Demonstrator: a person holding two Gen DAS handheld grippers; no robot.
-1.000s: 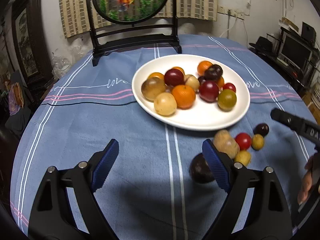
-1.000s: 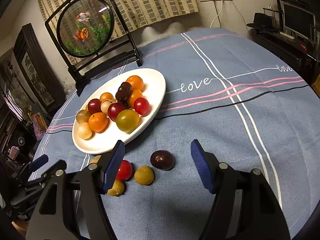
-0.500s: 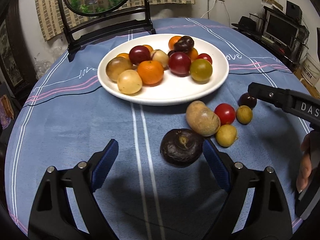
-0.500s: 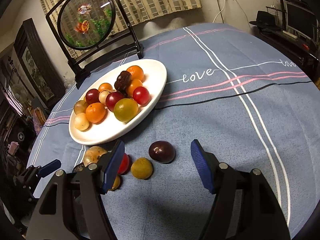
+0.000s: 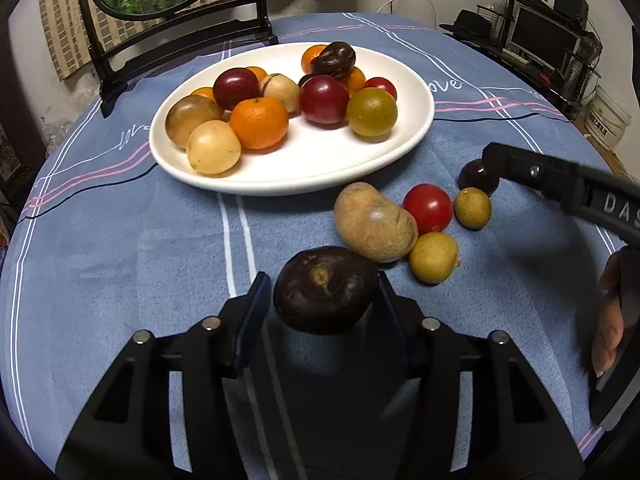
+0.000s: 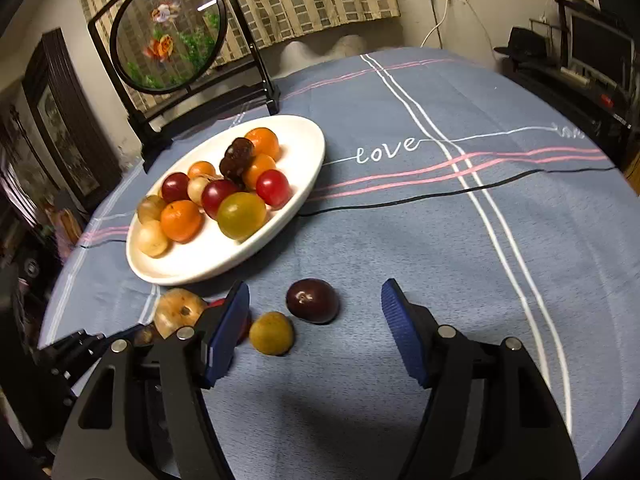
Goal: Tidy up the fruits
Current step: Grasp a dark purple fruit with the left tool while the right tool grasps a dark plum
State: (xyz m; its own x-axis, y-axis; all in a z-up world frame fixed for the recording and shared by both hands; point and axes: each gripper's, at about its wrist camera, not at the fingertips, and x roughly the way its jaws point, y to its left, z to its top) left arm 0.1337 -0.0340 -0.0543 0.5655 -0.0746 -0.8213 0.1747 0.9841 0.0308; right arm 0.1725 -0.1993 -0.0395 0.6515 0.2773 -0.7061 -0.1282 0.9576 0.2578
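Left wrist view: your left gripper (image 5: 322,300) has just closed around the dark fruit (image 5: 326,289) near the plate (image 5: 416,136); pad contact is hidden. Your right gripper (image 6: 314,334) is open, empty.

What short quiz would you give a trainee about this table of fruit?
1. Which thing sits between the pads of the left gripper?
A. a banana
B. a dark purple fruit
C. a spoon
2. True or false: the right gripper is clamped on a fruit.
3. Leaving out the one in the left gripper, how many fruits lie on the tablecloth outside the white plate?

Key
1. B. The jaws have just been closing, and the pads now press on it.
2. False. Its jaws stand open and grip nothing.
3. Five.
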